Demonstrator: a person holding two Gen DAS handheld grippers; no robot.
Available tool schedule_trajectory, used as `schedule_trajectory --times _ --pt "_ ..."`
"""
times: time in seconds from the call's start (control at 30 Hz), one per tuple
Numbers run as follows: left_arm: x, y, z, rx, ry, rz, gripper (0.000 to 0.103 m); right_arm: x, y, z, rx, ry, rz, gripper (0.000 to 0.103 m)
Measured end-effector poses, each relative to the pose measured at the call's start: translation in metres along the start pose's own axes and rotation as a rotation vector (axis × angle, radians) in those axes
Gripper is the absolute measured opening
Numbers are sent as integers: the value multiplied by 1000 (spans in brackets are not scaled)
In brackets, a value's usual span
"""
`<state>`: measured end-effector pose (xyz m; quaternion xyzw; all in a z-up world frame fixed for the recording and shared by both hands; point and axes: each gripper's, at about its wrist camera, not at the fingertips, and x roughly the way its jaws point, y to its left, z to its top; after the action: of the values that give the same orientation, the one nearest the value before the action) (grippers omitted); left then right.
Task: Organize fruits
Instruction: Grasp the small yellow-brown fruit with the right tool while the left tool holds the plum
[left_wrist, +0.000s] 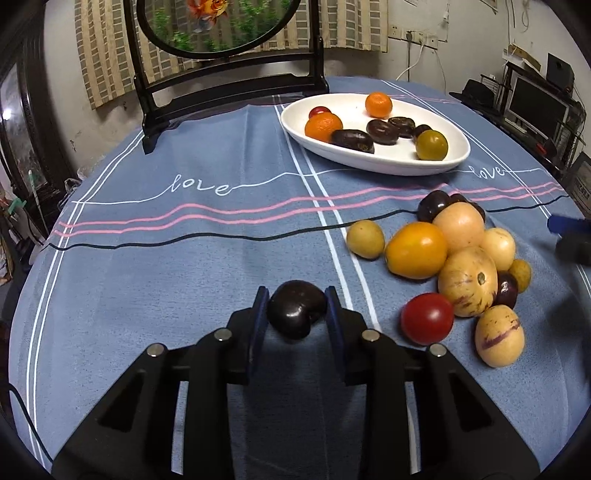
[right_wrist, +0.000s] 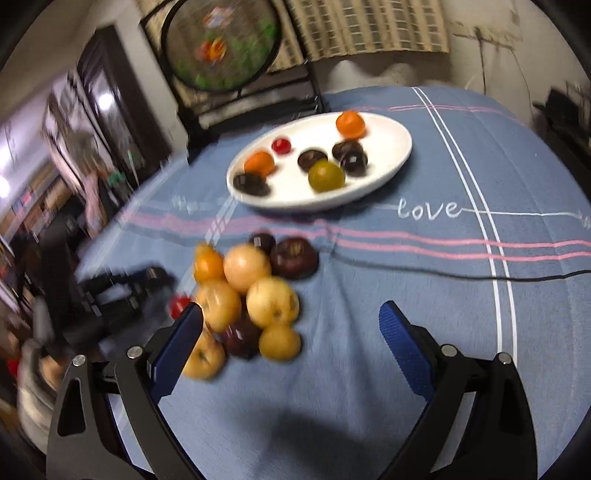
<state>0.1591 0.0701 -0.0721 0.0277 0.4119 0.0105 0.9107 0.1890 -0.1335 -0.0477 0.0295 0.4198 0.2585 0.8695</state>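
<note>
My left gripper (left_wrist: 296, 295) is shut on a dark purple fruit (left_wrist: 296, 314) and holds it just above the blue tablecloth. A white oval plate (left_wrist: 369, 158) at the back holds oranges, dark fruits, a red one and a green one. A pile of yellow, orange, red and dark fruits (left_wrist: 461, 258) lies on the cloth to the right of my left gripper. My right gripper (right_wrist: 291, 317) is open and empty, with the same pile (right_wrist: 251, 295) just ahead, near its left finger. The plate also shows in the right wrist view (right_wrist: 391, 155). That view is blurred.
A dark wooden stand with a round painted screen (left_wrist: 221, 29) stands at the table's back left. The table's round edge drops off on both sides. Cluttered shelves and a monitor (left_wrist: 535, 103) sit beyond the right edge.
</note>
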Motion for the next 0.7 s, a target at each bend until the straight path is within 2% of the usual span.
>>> schedule_trajectory --times 0.27,0.37,0.47,0.57,0.6,0.7 --pt "-1 -6 -2 26 1 -11 31 19 14 -22 -165 59 -243 96" --pt "-1 -7 -2 35 4 -12 31 29 15 -27 -199 86 -265 96" --pt "-1 -8 -3 41 8 -13 31 32 19 -26 -241 69 -309 96" --pt "-1 -8 -4 40 9 -11 31 23 4 -17 -224 6 -427 96" --pt "-1 -8 -4 39 9 -12 31 16 -4 -14 -188 -19 -434 96" --pt "0 -9 -4 42 13 -15 31 -1 -25 -9 -79 -53 -316 96"
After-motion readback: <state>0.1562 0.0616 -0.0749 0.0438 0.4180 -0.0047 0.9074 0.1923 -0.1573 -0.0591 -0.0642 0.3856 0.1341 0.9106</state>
